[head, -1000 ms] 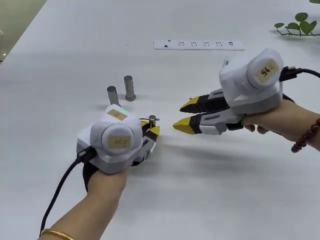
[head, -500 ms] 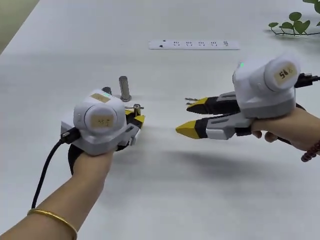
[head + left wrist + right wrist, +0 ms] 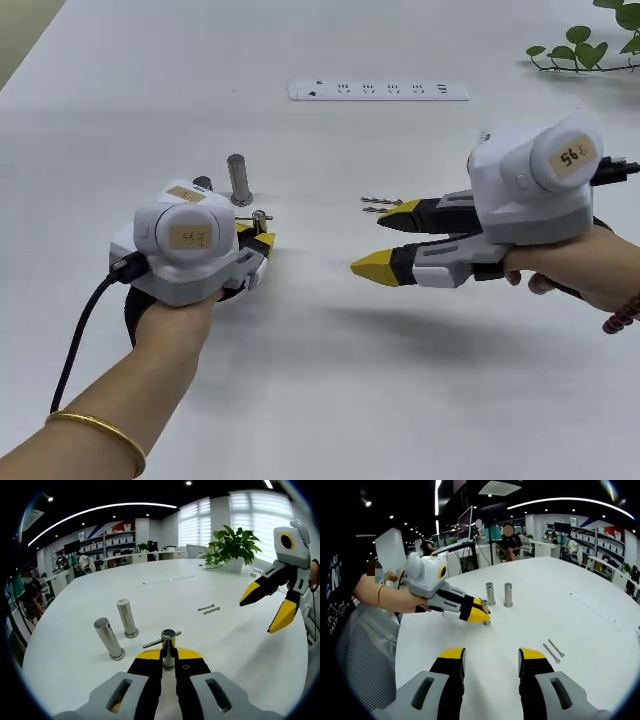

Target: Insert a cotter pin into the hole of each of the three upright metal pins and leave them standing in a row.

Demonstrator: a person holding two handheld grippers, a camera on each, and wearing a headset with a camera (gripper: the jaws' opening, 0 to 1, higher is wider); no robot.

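White table. Left gripper pinches metal pin: stand it straight, let go slowly. Right gripper jaws spread, empty.

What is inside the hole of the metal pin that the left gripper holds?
A cotter pin passes through it, sticking out on both sides of the metal pin, which the left gripper clamps. The stretch inside the hole is hidden.

Bright, even overhead light; soft shadow on white tabletop below yellow-tipped grey right gripper. Gripper views w/ fisheye bend at edges.
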